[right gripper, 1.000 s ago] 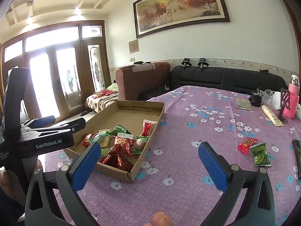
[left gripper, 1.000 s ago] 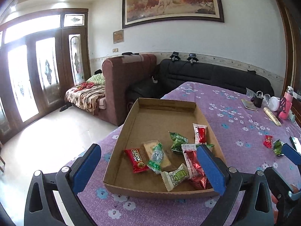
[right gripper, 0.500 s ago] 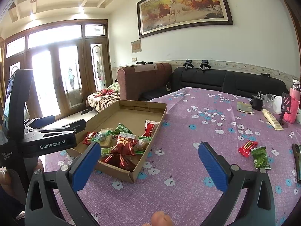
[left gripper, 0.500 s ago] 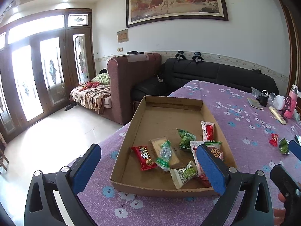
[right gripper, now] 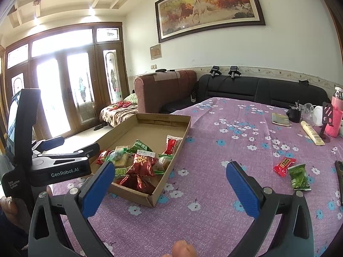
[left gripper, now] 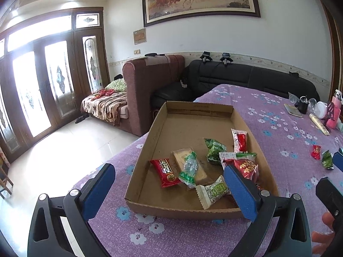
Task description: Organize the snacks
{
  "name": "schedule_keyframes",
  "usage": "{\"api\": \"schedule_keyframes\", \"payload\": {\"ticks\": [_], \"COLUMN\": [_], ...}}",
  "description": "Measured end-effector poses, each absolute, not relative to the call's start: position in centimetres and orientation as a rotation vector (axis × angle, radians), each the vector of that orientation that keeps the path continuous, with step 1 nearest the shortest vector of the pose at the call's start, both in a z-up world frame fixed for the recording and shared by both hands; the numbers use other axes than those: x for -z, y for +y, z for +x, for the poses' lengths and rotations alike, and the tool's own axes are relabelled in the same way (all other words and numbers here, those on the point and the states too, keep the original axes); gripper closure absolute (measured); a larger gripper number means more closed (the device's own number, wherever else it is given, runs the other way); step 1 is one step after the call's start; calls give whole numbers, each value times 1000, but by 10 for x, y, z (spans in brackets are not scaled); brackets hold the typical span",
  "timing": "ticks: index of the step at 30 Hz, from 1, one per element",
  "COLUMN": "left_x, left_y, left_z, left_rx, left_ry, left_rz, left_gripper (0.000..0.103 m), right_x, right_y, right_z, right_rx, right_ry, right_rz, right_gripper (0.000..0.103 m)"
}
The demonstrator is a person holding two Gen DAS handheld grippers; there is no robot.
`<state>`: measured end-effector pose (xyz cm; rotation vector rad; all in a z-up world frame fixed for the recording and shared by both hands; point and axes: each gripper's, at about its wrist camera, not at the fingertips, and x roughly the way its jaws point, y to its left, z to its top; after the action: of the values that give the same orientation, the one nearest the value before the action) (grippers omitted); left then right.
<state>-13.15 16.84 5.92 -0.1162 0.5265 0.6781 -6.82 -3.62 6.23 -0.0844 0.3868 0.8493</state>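
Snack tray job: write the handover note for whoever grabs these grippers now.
Left gripper: open, empty, above the near end of the cardboard tray.
Right gripper: open, empty, over the purple tablecloth right of the tray.
Done: most wrapped snacks lie in the tray's near half.
Left: red snack and green snack sit side by side on the cloth, right of the right gripper; move both into the tray.

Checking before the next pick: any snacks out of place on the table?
Yes. A red packet and a green packet lie loose on the purple tablecloth, right of the cardboard tray holding the rest.
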Motion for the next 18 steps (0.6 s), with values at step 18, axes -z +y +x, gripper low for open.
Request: {"api": "schedule_keyframes", "payload": {"ticks": [18], "left_x": [-48], "left_y": [168], "left_z": [-123], "left_rx": [-698], "left_ry": [585], "left_rz": [-82], "left_gripper": [1], "right_x": [-60], "right_y": [-36], "right_z": [-68], "right_rx": [-851], "right_ry": [391], "right_rz": [-83], "right_gripper": [0]}}
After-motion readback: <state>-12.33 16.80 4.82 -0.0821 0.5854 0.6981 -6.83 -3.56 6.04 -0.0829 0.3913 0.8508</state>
